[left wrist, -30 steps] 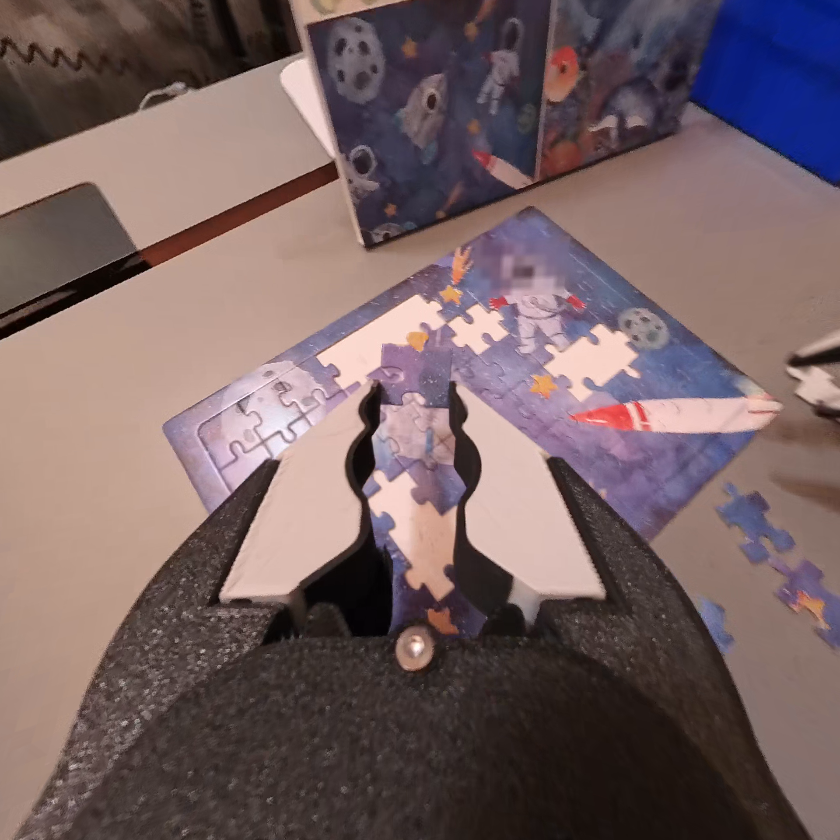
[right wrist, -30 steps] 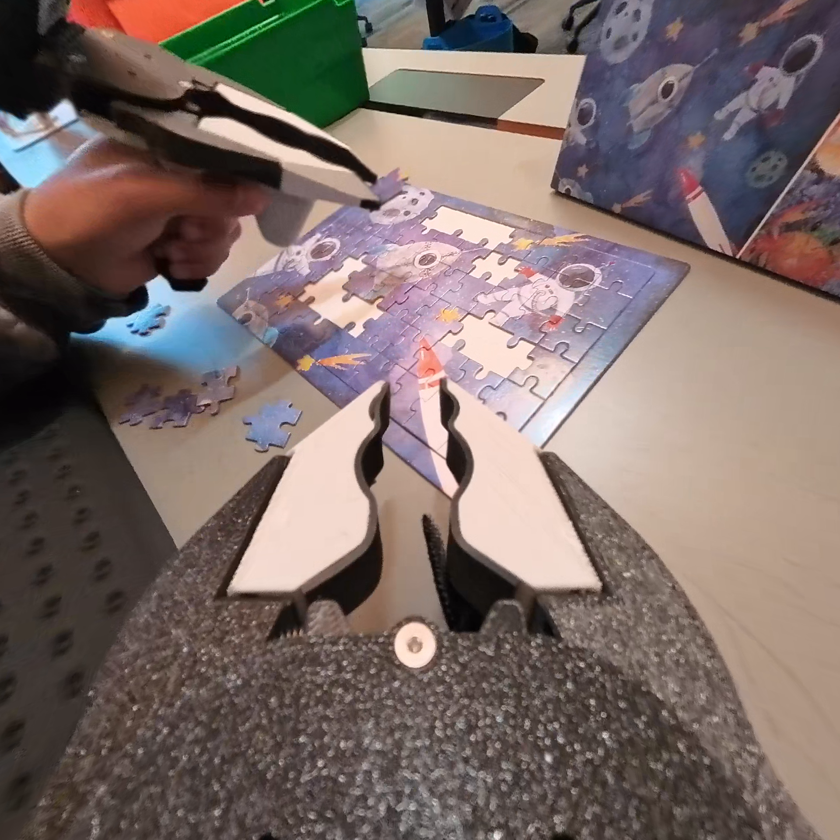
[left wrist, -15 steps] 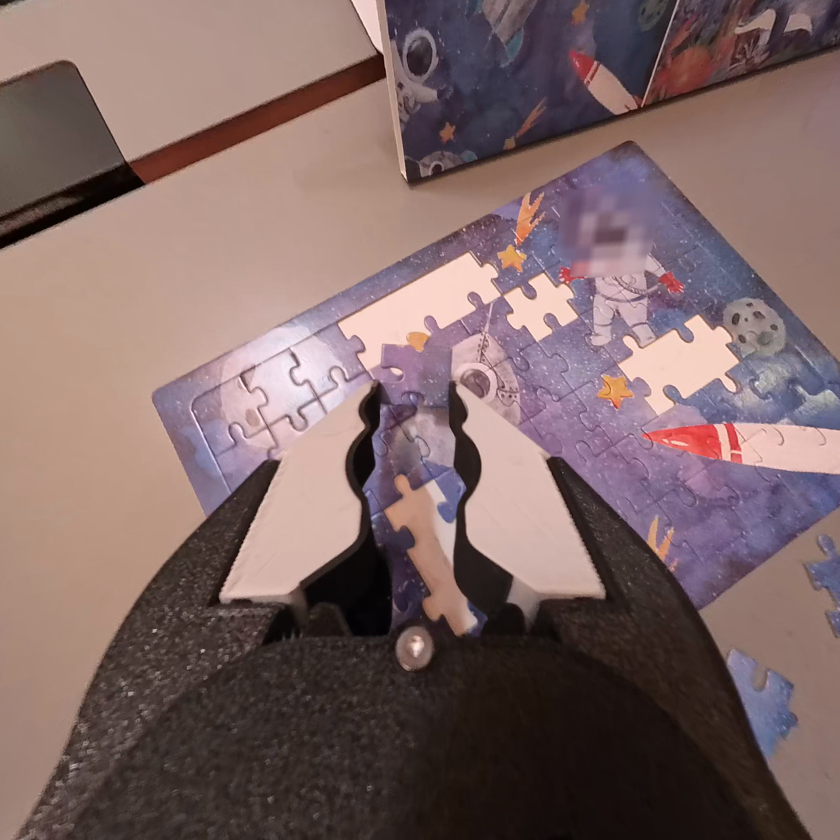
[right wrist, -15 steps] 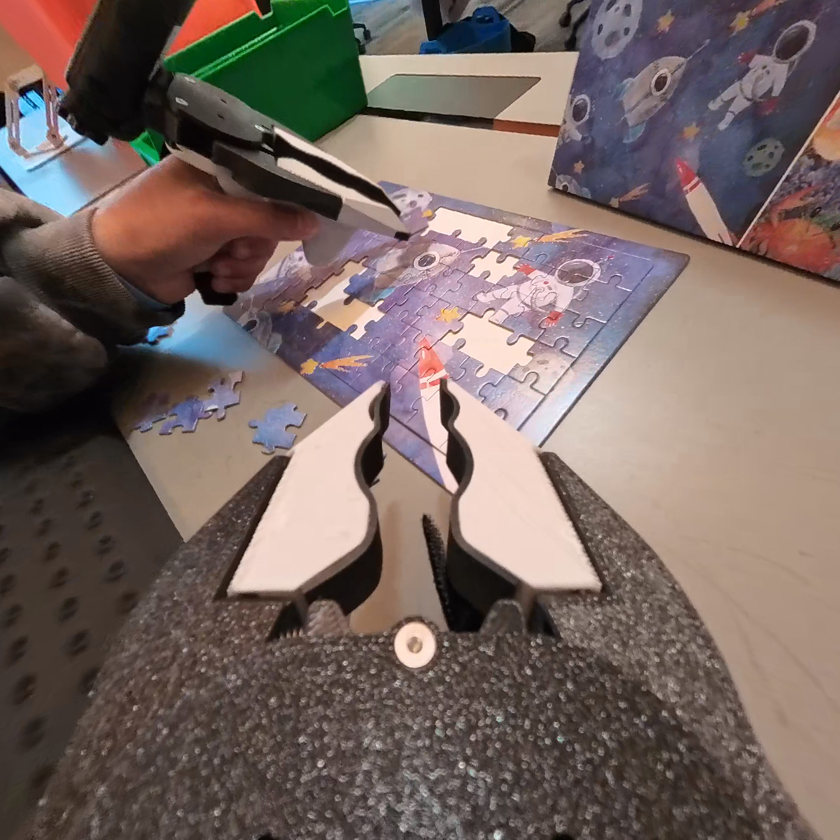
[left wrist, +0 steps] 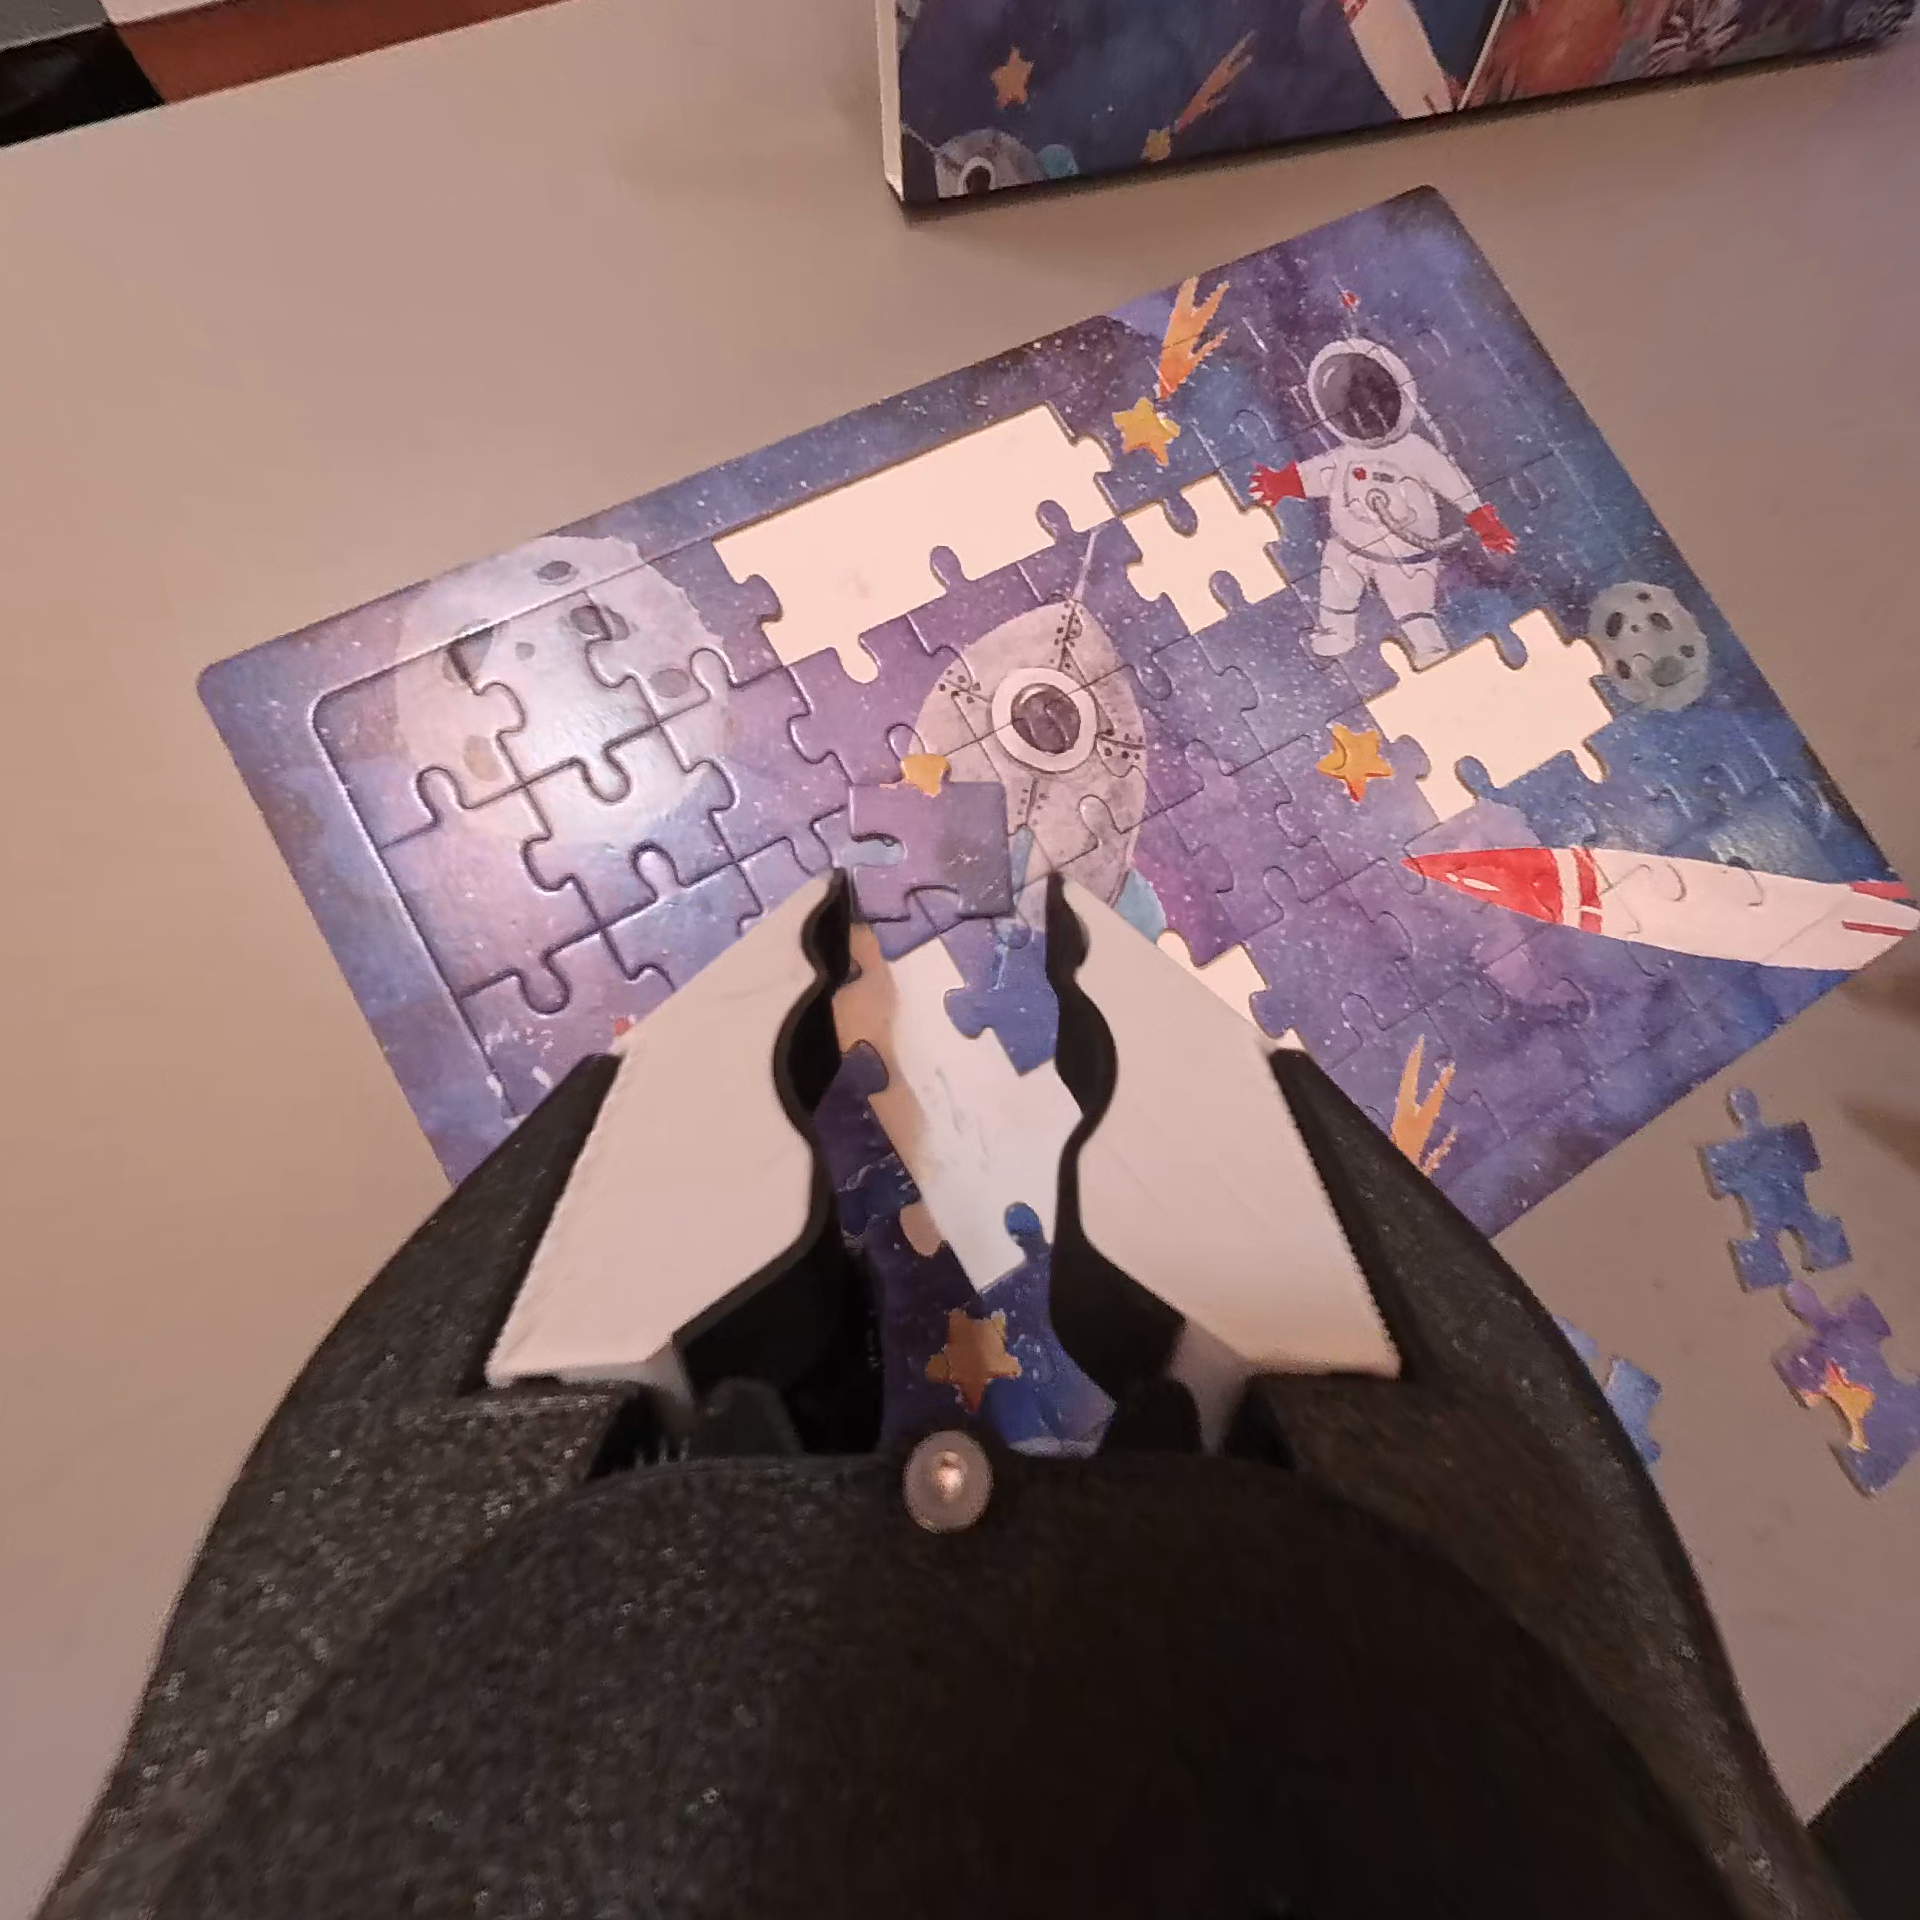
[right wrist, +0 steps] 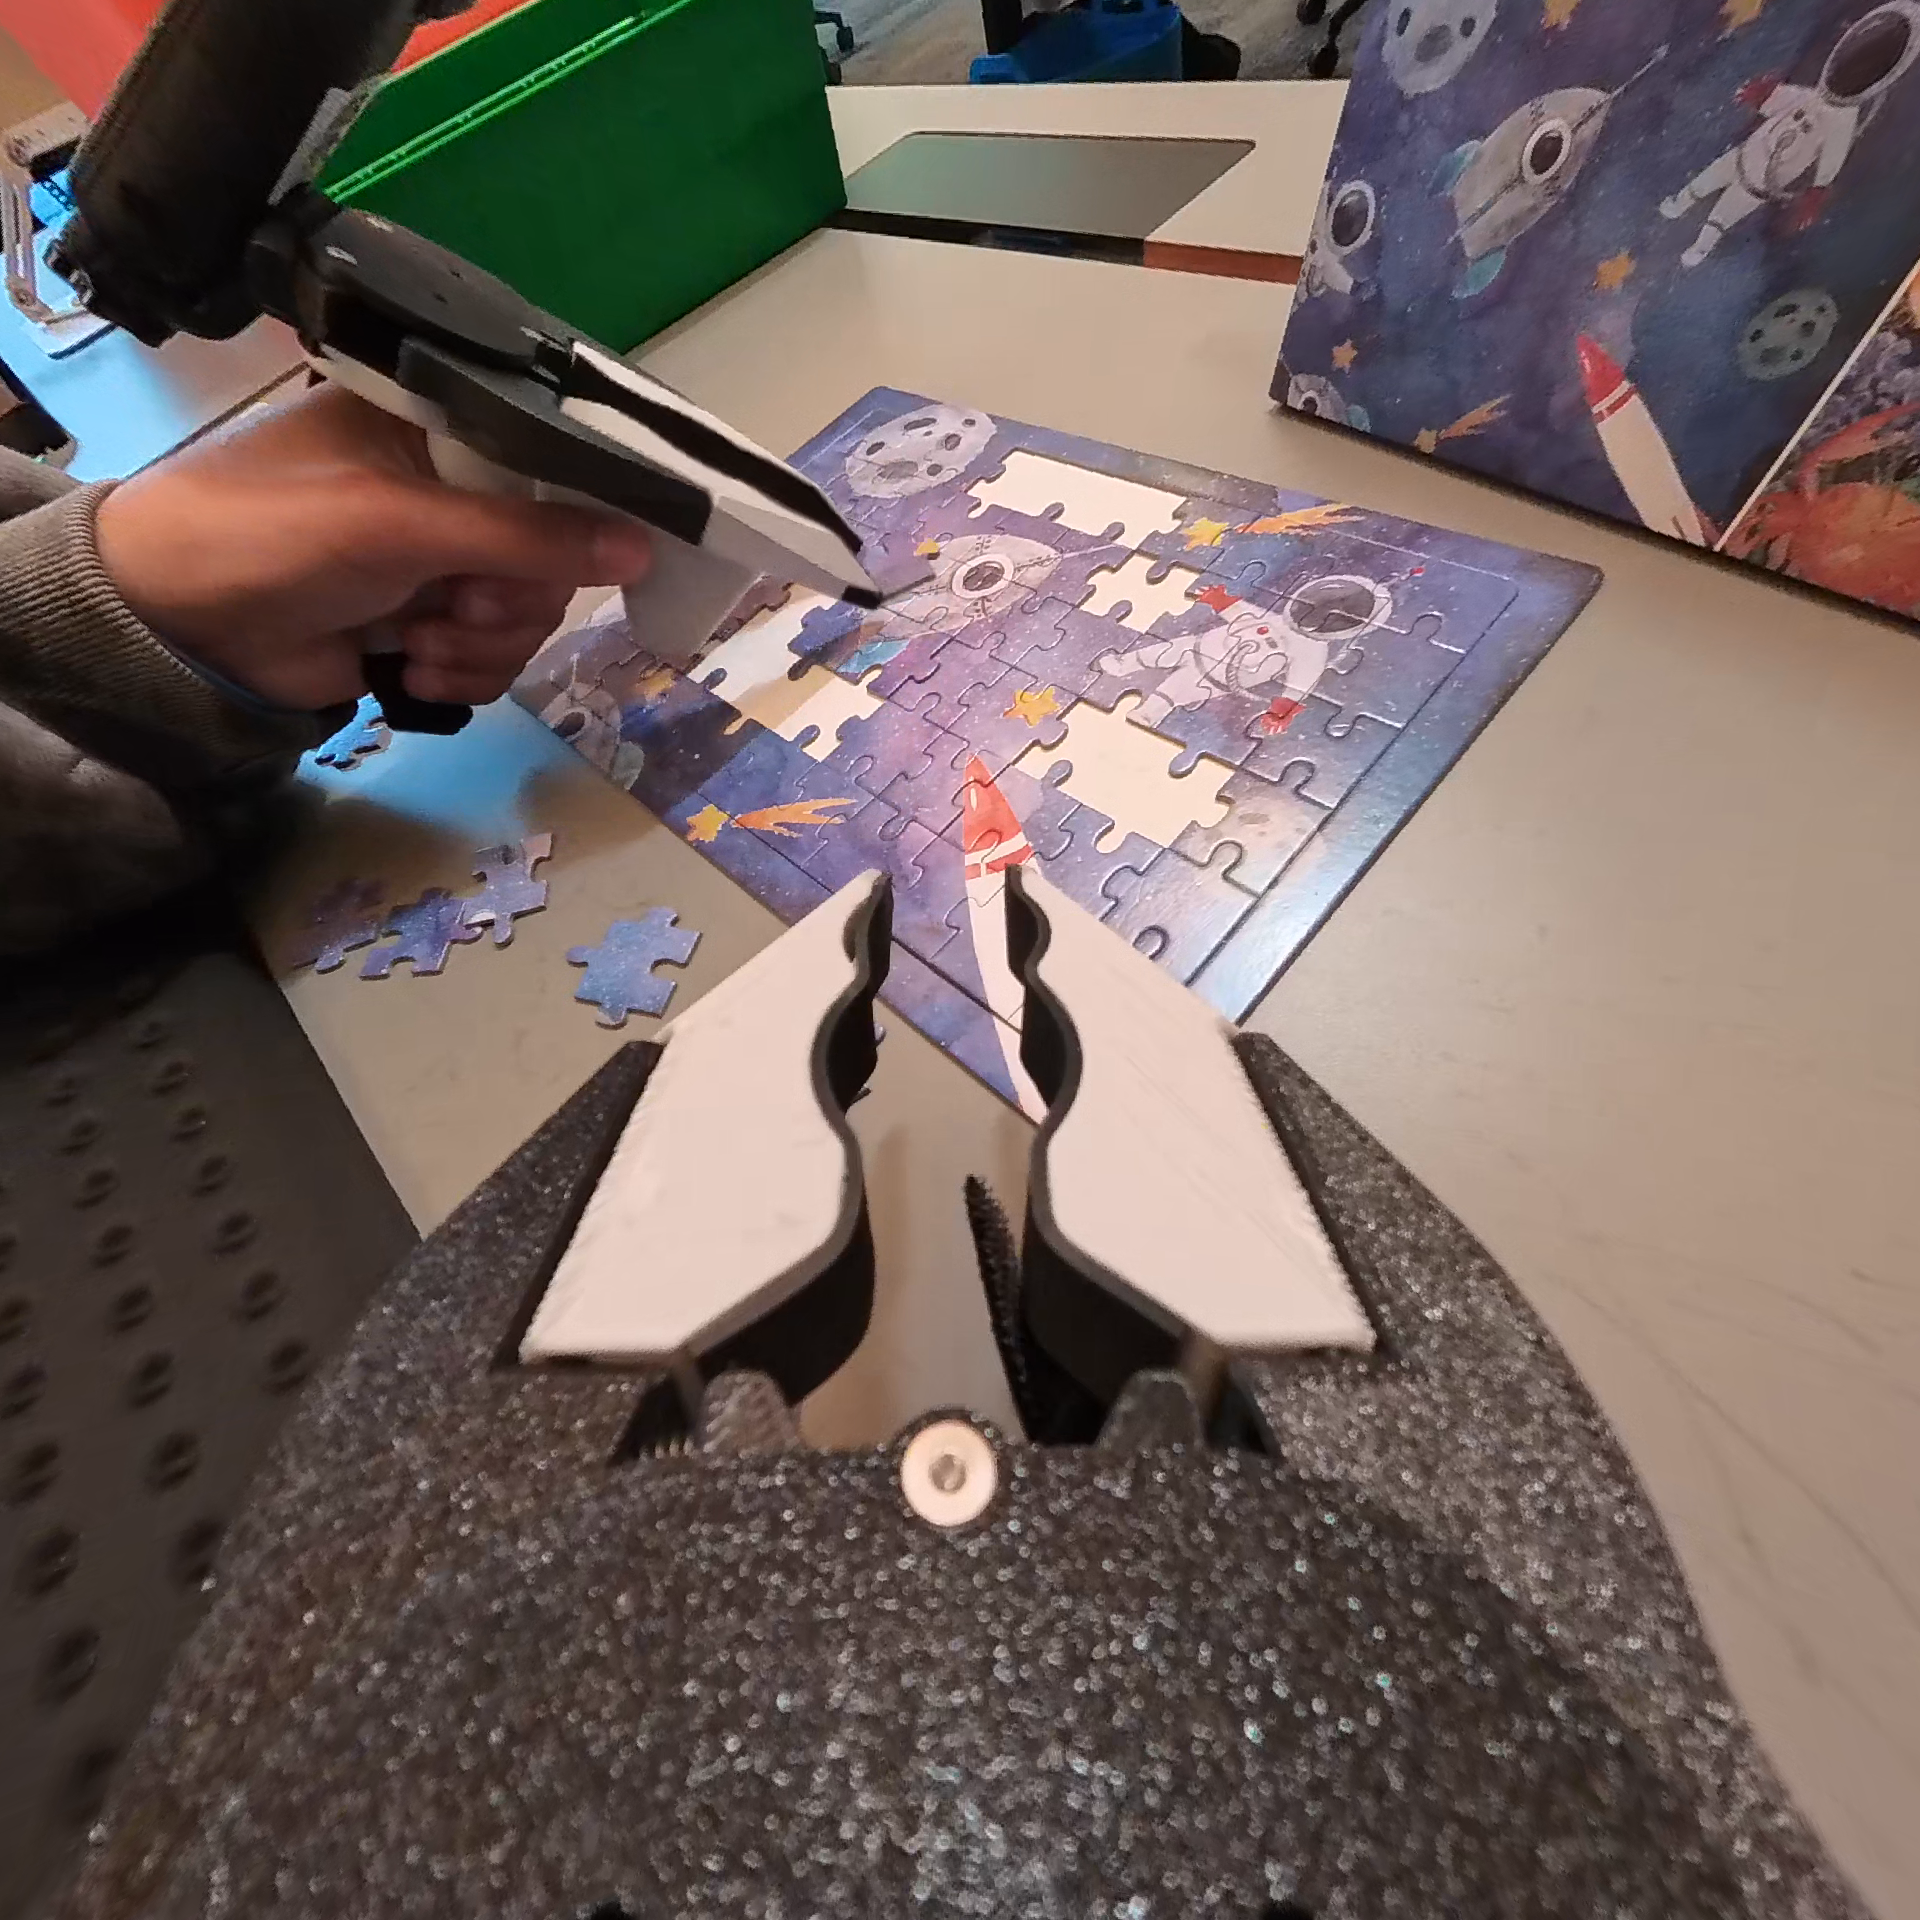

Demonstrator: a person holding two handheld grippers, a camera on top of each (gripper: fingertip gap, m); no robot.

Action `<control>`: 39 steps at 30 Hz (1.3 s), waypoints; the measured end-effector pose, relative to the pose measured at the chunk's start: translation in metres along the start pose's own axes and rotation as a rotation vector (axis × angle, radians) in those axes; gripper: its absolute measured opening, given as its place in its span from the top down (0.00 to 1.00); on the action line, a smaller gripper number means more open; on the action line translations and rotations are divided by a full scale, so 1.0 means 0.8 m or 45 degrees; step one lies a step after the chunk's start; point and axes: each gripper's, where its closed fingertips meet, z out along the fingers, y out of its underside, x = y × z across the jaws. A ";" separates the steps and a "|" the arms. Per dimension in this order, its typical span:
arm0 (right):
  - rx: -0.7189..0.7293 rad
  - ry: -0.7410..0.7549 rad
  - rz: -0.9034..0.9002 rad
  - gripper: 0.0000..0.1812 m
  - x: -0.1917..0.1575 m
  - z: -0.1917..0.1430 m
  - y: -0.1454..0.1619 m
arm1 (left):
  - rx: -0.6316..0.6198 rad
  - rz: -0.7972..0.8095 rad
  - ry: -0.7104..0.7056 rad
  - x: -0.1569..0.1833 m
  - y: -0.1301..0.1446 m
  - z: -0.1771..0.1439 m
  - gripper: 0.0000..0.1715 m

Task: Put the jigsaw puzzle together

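Puzzle piece [left wrist: 940, 847] in left claw [left wrist: 945, 894] over puzzle tray [left wrist: 312, 686], several slots bare.

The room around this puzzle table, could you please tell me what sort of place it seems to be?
Probably an office or lab workspace, not a home: plain grey desks pushed together, a green storage bin behind, and what look like chair bases on a hard floor beyond.

One puzzle board [left wrist: 1714, 966], one picture box [right wrist: 1558, 239], two grippers, four loose pieces, one green bin [right wrist: 613, 177]
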 end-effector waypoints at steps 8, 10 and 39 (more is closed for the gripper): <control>-0.011 -0.013 0.006 0.88 -0.001 0.001 0.002 | 0.002 0.041 0.070 0.022 0.001 0.000 0.79; -0.012 -0.015 0.007 0.88 -0.001 0.002 0.002 | 0.010 0.059 0.088 0.030 -0.001 0.002 0.79; -0.039 -0.026 0.001 0.88 -0.003 0.005 0.007 | 0.043 0.335 0.321 0.119 0.005 0.007 0.80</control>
